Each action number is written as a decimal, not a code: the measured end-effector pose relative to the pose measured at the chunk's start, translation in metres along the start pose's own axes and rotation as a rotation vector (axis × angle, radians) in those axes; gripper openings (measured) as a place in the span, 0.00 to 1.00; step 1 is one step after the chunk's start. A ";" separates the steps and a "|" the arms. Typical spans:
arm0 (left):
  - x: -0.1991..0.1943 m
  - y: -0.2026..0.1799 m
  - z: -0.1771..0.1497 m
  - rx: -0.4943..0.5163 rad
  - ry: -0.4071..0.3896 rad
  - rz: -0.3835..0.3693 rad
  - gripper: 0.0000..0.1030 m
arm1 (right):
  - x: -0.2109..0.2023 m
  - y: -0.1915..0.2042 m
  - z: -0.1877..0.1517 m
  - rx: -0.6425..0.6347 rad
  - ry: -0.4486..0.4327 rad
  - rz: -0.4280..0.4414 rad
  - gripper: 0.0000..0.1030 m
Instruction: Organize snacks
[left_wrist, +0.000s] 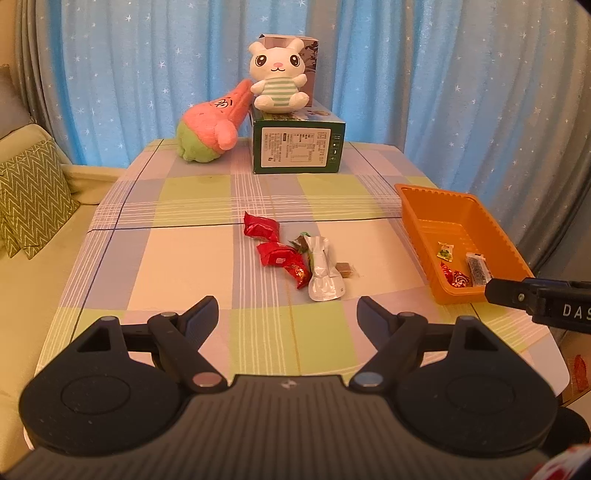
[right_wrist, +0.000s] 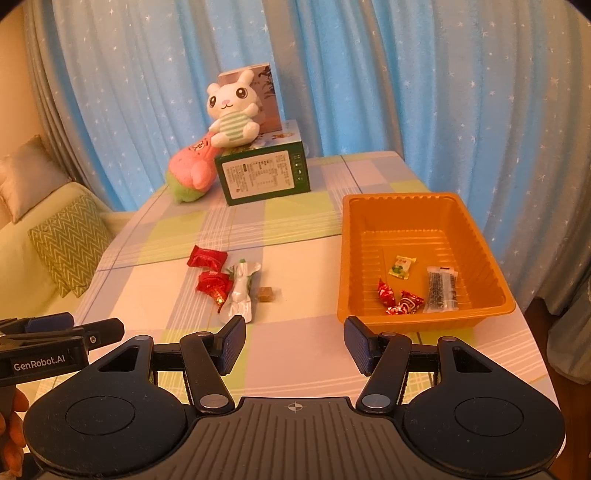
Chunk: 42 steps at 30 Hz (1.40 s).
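Note:
Loose snacks lie mid-table: two red packets (left_wrist: 260, 225) (right_wrist: 207, 256), a silver pouch (left_wrist: 321, 269) (right_wrist: 242, 291) and a small brown cube candy (left_wrist: 343, 269) (right_wrist: 266, 294). To their right, the orange tray (left_wrist: 417, 199) (right_wrist: 399, 199) holds a green-and-white candy (right_wrist: 401, 266), two red candies (right_wrist: 399, 301) and a clear packet with a dark bar (right_wrist: 441, 288). My left gripper (left_wrist: 288, 310) hovers open in front of the loose pile, nothing between its fingers. My right gripper (right_wrist: 294, 332) is open and empty, just short of the tray's near left corner.
At the table's far end a green box (left_wrist: 297, 149) carries a white bunny plush (left_wrist: 277, 77), and a pink-and-green plush (left_wrist: 210, 129) leans on it. A sofa with a zigzag cushion (left_wrist: 29, 199) is on the left. Blue curtains hang behind.

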<state>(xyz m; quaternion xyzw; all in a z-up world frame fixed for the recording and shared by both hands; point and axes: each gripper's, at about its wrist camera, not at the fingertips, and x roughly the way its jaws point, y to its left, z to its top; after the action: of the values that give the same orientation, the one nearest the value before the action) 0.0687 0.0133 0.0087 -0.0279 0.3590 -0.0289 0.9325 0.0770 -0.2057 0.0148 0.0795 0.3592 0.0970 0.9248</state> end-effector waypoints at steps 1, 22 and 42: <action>0.000 0.002 -0.001 -0.003 0.001 0.001 0.78 | 0.001 0.001 0.000 0.000 0.001 0.000 0.58; 0.045 0.028 -0.001 -0.018 0.045 0.041 0.78 | 0.058 0.012 -0.002 -0.013 0.035 0.065 0.58; 0.114 0.052 0.009 -0.019 0.082 0.068 0.78 | 0.169 0.023 0.014 -0.111 0.068 0.097 0.48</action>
<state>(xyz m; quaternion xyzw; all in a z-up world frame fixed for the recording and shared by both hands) 0.1608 0.0571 -0.0645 -0.0235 0.3978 0.0050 0.9172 0.2057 -0.1451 -0.0795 0.0420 0.3803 0.1641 0.9092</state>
